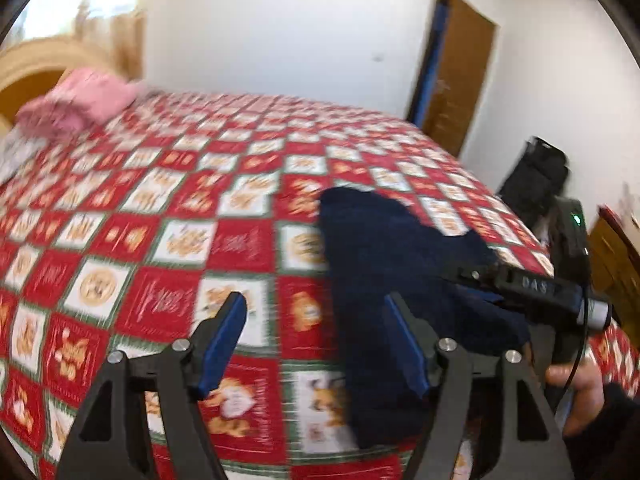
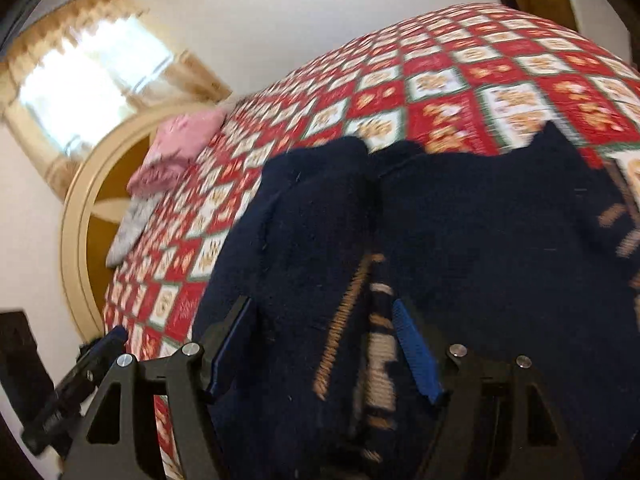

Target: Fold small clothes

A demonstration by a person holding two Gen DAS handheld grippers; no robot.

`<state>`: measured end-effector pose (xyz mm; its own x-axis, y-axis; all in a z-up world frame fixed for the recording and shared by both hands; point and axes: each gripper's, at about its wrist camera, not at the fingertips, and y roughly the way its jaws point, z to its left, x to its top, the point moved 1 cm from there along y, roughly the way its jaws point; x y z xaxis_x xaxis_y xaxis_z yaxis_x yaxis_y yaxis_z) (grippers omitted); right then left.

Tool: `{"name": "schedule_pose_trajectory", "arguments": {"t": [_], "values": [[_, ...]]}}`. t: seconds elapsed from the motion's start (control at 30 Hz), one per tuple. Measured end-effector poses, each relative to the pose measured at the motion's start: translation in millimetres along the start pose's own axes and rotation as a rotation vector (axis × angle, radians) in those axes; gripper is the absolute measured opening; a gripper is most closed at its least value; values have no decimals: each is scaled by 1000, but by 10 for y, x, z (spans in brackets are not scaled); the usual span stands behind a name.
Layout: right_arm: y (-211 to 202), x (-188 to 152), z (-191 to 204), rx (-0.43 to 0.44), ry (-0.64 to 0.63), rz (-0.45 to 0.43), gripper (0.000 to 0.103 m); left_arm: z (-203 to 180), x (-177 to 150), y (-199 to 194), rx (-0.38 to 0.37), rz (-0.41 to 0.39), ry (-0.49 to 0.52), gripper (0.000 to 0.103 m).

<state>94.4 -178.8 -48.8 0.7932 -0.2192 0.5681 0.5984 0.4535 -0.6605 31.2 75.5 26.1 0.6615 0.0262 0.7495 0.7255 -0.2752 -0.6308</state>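
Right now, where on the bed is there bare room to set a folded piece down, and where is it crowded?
Free: the wide stretch of quilt between the navy garment and the pink bundle at the headboard, and the far side toward the door. Crowded: the near right edge, where the garment lies under both open grippers, left and right.

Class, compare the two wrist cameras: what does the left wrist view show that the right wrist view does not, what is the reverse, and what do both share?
Only the left wrist view shows the brown door, a black bag and a hand holding the right gripper.

Only the right wrist view shows the curtained window and the garment's tan stitching.

Both show the dark navy garment on the red checked quilt, the pink clothes near the headboard, and open jaws.
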Motion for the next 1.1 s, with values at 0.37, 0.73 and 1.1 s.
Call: {"name": "schedule_pose_trajectory", "arguments": {"t": [0.37,0.73,1.1], "values": [[-1,-91,213,-91,-135,-39,15,138,-162,397,-32,112,-134,73],[-999,182,379,-190,-348,-200,12,-60,-20,321,-9,78,-77,73],[-1249,-315,-598,-365,-344,-63,12,-656,-50,489,-68,97,57,73]]}}
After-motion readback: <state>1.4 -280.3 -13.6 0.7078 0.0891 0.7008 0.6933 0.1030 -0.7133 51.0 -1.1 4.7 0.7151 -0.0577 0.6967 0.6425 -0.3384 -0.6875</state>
